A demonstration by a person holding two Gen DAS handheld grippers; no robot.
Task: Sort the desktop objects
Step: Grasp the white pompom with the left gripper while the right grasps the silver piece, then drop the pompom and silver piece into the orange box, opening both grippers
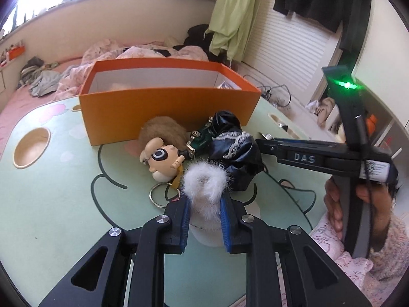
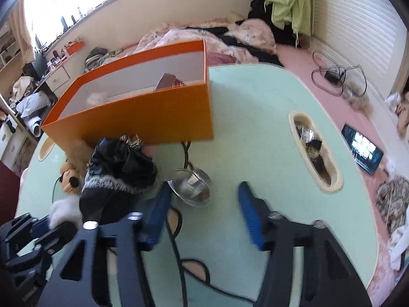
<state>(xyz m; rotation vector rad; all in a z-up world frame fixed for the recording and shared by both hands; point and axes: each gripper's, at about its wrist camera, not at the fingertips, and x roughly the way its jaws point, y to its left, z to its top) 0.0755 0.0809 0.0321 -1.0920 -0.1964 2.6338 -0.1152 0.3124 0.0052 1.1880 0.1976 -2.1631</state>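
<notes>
1. White fluffy pompom [image 1: 203, 186] sits clamped between the blue pads of the left gripper [image 1: 204, 204], low over the pale green bench [image 1: 64, 217].
2. Orange box [image 1: 166, 112] stands open behind a doll keychain [image 1: 161, 156], toy car [image 1: 202, 138] and black cloth [image 1: 235, 151].
3. Right gripper [image 2: 204, 192] hangs above the bench with its jaws apart, gripping nothing, a clear packet [image 2: 191, 186] just beyond.

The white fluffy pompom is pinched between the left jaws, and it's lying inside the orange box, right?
Not quite. The white fluffy pompom is pinched between the left jaws, but it lies on the green table, in front of the orange box, as the left wrist view shows.
</notes>
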